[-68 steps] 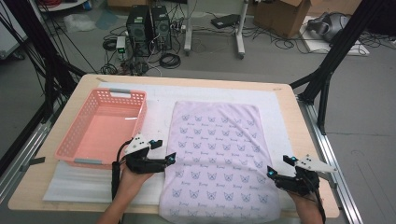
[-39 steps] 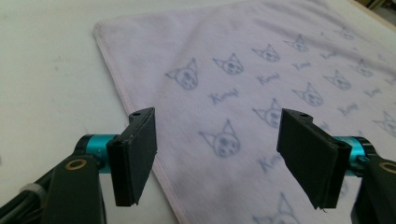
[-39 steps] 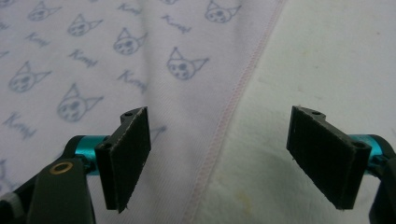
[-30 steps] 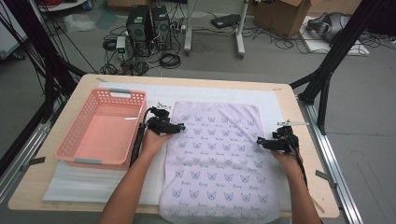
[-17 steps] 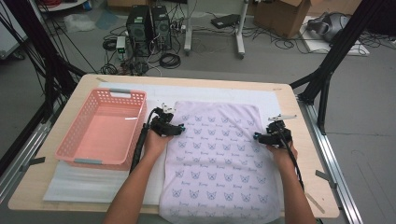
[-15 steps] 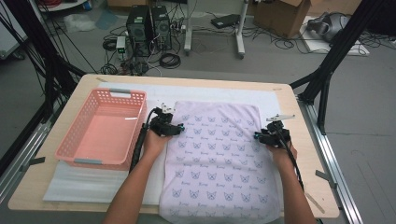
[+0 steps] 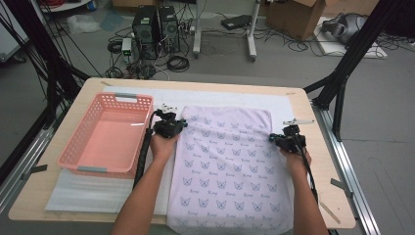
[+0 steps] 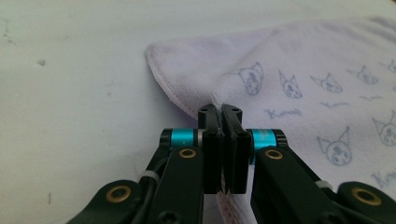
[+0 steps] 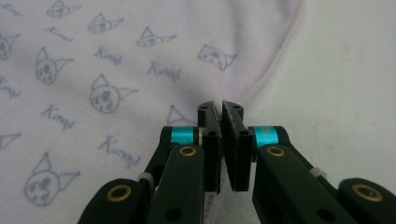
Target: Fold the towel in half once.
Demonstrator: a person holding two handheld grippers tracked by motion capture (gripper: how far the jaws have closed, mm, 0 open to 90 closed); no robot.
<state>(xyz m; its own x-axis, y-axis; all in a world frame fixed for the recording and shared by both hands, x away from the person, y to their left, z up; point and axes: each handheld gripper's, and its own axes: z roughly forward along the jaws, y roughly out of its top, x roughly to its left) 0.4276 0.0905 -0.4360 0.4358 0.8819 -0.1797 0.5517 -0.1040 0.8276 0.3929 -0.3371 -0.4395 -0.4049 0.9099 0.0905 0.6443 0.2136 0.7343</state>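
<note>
I judge the pale lilac cat-print cotton towel (image 7: 230,166), right of the pink plastic basket (image 7: 105,134), light and floppy; left gripper (image 8: 223,119) and right gripper (image 9: 223,114) have just closed, each pinching a side hem.

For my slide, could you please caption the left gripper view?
Left gripper shut on the hemmed edge of a lilac cat-print towel lying on white padding.

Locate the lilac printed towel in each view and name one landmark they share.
High view: towel centre, right of the pink basket.
Left gripper view: upper right, hem pinched in the jaws.
Right gripper view: left and centre, hem pinched too.
Shared landmark: the towel's blue cat-face print.
</note>
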